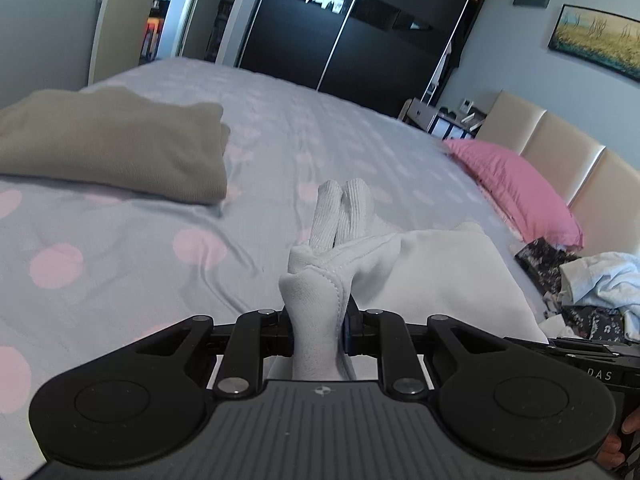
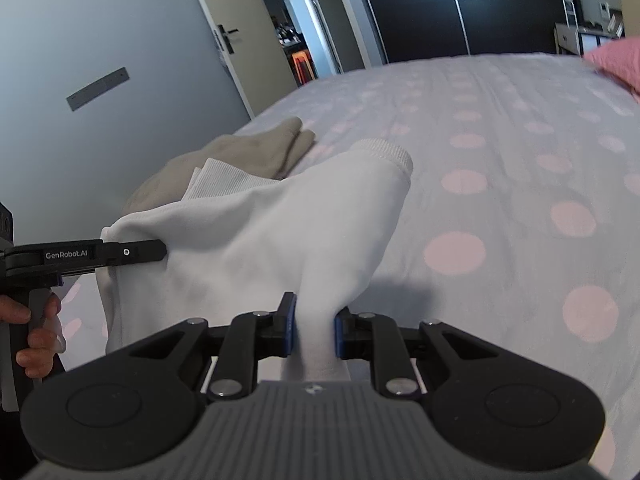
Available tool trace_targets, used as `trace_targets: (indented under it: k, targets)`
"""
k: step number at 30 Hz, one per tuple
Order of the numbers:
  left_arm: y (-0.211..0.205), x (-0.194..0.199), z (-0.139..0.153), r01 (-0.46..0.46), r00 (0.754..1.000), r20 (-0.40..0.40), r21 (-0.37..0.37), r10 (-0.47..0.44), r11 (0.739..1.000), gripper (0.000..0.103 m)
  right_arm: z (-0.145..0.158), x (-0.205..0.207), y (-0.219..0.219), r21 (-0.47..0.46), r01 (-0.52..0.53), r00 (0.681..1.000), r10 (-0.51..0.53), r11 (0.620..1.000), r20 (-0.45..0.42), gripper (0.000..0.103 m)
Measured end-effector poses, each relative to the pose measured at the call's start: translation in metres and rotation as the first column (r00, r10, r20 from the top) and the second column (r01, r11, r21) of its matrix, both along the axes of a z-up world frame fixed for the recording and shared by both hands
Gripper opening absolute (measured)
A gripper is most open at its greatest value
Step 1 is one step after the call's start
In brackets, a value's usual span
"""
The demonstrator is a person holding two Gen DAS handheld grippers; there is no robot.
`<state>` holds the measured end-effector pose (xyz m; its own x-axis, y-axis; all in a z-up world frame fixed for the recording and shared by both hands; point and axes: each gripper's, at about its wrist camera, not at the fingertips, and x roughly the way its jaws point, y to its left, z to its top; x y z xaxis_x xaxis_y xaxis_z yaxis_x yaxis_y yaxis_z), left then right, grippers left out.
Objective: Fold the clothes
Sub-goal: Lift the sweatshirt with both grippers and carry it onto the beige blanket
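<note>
In the right wrist view, at the far left edge, a person's hand (image 2: 34, 332) grips the handle of the left gripper (image 2: 154, 251), whose black finger carries the white lettering "GenRobot.AI". That finger reaches in sideways and presses on the near left edge of the white garment (image 2: 256, 240), so the left tongs are closed narrowly on the cloth. Behind the garment lies a folded beige garment (image 2: 240, 152) on the bed (image 2: 500, 160), whose grey cover bears pink dots. A grey wall (image 2: 80, 40) with a small grey strip on it stands at the left.

Further right in the same view, the right gripper (image 2: 316, 332) has its blue pads (image 2: 290, 330) clamped narrowly on a bunched fold of the white garment, which rises forward from the tongs to a ribbed cuff (image 2: 386, 152).

In the left wrist view, the beige garment (image 1: 112, 144) sits at the left on the bed (image 1: 160, 248). In the middle the left gripper (image 1: 318, 334) pinches a thick gather of the white garment (image 1: 440, 272), with ribbed cuffs (image 1: 344, 208) standing just ahead of the tongs and the rest of the cloth draping away to the right. A pink pillow (image 1: 516, 188) leans near the cream headboard (image 1: 560, 148), with a heap of unfolded clothes (image 1: 592, 280) below it. At the right edge the letters "DAS" show on a black part of the other gripper; the remainder of the word is hidden. A framed picture (image 1: 596, 40) hangs on the wall above.
</note>
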<state>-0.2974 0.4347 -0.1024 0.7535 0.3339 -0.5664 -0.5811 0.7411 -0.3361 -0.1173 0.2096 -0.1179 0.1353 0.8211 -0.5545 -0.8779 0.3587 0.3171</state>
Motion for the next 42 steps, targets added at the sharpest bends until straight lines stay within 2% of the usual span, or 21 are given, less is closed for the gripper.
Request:
trace_targets:
  k: [8,19,25,33,37,42]
  targets:
    - [0.014,-0.014,0.034,-0.024,0.998,0.057,0.05,0.021,0.998,0.017,0.033,-0.013,0.016,0.056,-0.047,0.997,0.044,0.997,0.056,0.02]
    - [0.08,-0.03,0.078,-0.113,0.989,0.105,0.06,0.107,0.992,0.017,0.084,-0.006,0.092,0.114,-0.15,0.987,0.143,0.982,0.067,0.02]
    - [0.139,-0.03,0.104,-0.173,0.979,0.118,0.06,0.165,0.983,0.017,0.112,0.008,0.158,0.137,-0.195,0.98,0.189,0.971,0.058,0.02]
    - [0.226,-0.008,0.138,-0.264,0.963,0.092,0.152,0.252,0.953,0.017,0.138,0.04,0.275,0.181,-0.231,0.972,0.234,0.956,0.005,0.02]
    - [0.273,0.012,0.139,-0.306,0.952,0.066,0.173,0.299,0.936,0.017,0.138,0.055,0.333,0.196,-0.244,0.967,0.253,0.95,-0.02,0.02]
    - [0.328,0.033,0.127,-0.342,0.939,0.036,0.193,0.341,0.92,0.017,0.124,0.071,0.393,0.19,-0.245,0.965,0.259,0.951,-0.051,0.02]
